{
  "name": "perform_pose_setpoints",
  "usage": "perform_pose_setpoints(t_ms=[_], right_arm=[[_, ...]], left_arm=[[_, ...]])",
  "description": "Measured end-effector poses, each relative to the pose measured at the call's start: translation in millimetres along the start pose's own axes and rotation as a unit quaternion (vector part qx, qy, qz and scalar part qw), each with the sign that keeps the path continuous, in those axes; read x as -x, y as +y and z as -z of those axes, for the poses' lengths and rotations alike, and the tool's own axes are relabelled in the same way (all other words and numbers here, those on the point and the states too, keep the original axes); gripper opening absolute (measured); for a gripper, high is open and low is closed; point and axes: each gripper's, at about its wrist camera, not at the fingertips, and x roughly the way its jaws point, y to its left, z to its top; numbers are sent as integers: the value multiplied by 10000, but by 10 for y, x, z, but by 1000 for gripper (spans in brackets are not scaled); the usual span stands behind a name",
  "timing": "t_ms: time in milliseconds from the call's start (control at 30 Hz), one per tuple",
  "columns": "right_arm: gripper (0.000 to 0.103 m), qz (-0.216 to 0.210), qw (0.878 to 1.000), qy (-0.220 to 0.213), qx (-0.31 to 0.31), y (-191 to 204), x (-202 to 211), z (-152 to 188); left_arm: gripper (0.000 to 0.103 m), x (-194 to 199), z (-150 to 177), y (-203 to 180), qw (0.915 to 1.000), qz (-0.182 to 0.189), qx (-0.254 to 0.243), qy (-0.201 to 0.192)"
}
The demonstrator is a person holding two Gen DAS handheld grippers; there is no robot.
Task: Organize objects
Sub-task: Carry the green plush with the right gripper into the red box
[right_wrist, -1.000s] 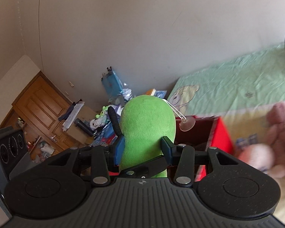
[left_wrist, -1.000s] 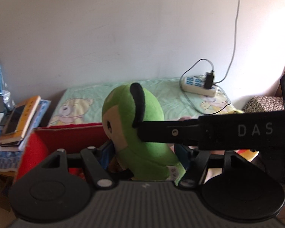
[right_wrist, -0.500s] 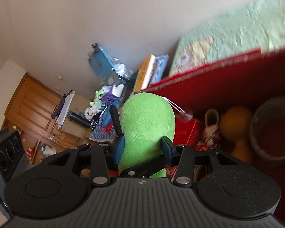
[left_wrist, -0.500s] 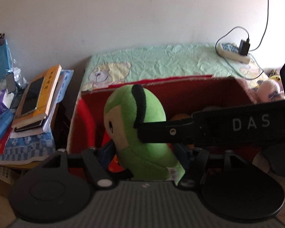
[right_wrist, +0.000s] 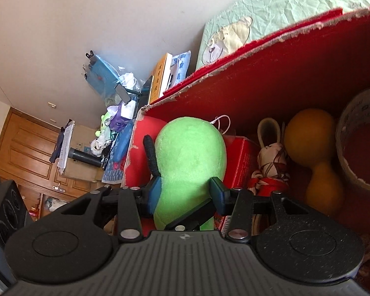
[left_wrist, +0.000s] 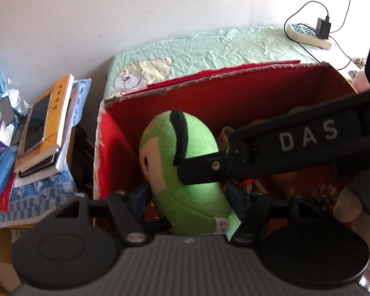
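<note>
A green plush toy (left_wrist: 165, 148) with a black ear hangs inside the open red box (left_wrist: 234, 103), close to its left wall. My left gripper (left_wrist: 187, 194) is shut on the toy's lower body. My right gripper (right_wrist: 186, 190) squeezes the same green plush toy (right_wrist: 190, 148) at its waist; its jaws are opening slightly, but the pads still dent the plush. The right gripper's black finger (left_wrist: 283, 148) crosses the left wrist view from the right. The toy's underside is hidden behind the grippers.
Inside the red box (right_wrist: 283, 61) lie a small red carton (right_wrist: 241, 157), a rabbit doll (right_wrist: 271, 157), an orange gourd-shaped toy (right_wrist: 305, 135) and a cardboard ring (right_wrist: 357, 148). A stack of books (left_wrist: 44, 128) sits left of the box. A power strip (left_wrist: 308, 34) lies on the green sheet (left_wrist: 209, 46).
Both grippers have carried the plush toy forward and down, from above the bed sheet into the red box. The box's contents have come into view.
</note>
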Motion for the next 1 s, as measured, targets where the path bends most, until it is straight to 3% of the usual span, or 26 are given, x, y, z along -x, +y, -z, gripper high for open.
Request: perform_pose_setpoints(t_ms=[133, 233, 467, 1000], right_arm=[[49, -141, 9997, 211, -48, -8, -62, -24], [49, -154, 9993, 336, 36, 38, -95, -25], [53, -244, 9991, 351, 50, 39, -39, -8], [56, -25, 9997, 226, 47, 24, 79, 24]], left_arm=[[70, 51, 42, 39, 10000, -16, -4, 0], [77, 141, 83, 71, 9999, -84, 78, -96], [76, 236, 120, 55, 9992, -273, 178, -220], [78, 233, 154, 36, 9990, -282, 296, -205]])
